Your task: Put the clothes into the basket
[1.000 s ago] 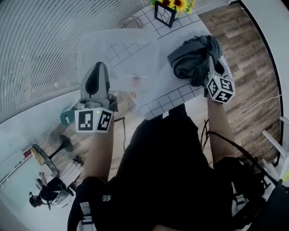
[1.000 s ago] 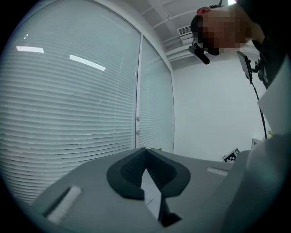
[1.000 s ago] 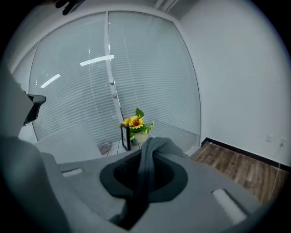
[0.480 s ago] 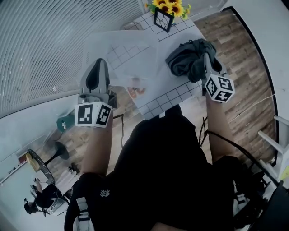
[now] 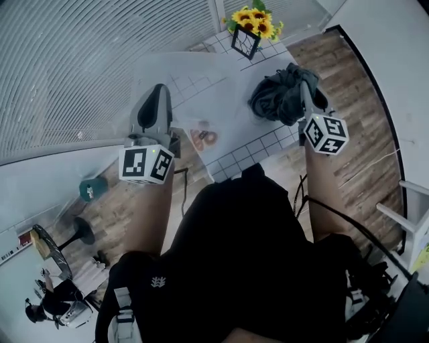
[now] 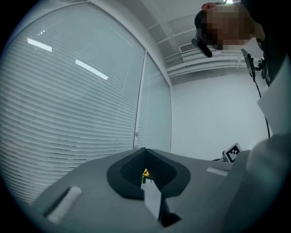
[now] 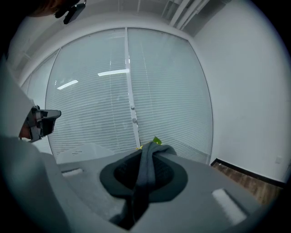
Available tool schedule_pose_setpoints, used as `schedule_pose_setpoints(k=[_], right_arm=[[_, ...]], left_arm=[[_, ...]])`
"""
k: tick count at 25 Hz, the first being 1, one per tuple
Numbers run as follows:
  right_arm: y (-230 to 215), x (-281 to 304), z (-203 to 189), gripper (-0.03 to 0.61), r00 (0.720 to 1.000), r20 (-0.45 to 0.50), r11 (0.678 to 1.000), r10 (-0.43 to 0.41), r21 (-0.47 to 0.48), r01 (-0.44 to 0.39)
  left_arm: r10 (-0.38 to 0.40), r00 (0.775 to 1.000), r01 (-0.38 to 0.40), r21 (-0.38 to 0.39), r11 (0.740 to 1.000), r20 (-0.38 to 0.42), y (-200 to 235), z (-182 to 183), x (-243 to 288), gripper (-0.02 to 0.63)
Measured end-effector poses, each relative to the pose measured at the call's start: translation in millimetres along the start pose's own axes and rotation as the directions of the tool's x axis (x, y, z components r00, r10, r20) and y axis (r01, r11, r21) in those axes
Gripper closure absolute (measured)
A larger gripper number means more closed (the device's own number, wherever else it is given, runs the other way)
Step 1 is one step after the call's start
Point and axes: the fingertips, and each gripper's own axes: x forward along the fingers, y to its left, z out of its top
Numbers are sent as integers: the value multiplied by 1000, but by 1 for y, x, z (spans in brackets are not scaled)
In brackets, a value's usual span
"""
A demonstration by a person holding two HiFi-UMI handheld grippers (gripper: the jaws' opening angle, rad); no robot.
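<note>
The right gripper [image 7: 146, 154] was clamped on a dark grey garment [image 5: 276, 99], bunched just right of the translucent basket [image 5: 179, 70]. The left gripper [image 6: 145, 159], jaws together and empty, hovered at the basket's near-left edge.

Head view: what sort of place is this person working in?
Probably an office or studio-like room: slatted window blinds along one wall, a wood-plank floor, and a small tiled table with potted sunflowers.
</note>
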Motion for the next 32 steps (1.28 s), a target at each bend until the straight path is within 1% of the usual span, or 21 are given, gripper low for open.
schedule_pose_setpoints(k=[5,13,19,24,32], right_arm=[[10,-6,25,545,999,41,1000,0,-12,1],[18,-17,58,545,995,99,999,-9,-34,12],[30,-26,92,545,988,152,998,-10,-54,18],[40,-29,121,545,982,191,997,-7,-68,20],[57,-34,169,545,968,251,996,22,-86,0]], left_arm=[[-19,999,19,-1,1000,35,2,7,-5,607],[-40,997,40,0,999,73,2,20,-8,607],[-49,994,50,-2,999,96,7,31,-13,607],[-57,994,57,-4,998,90,14,33,-16,607],[-66,994,66,6,998,86,19,38,-13,607]])
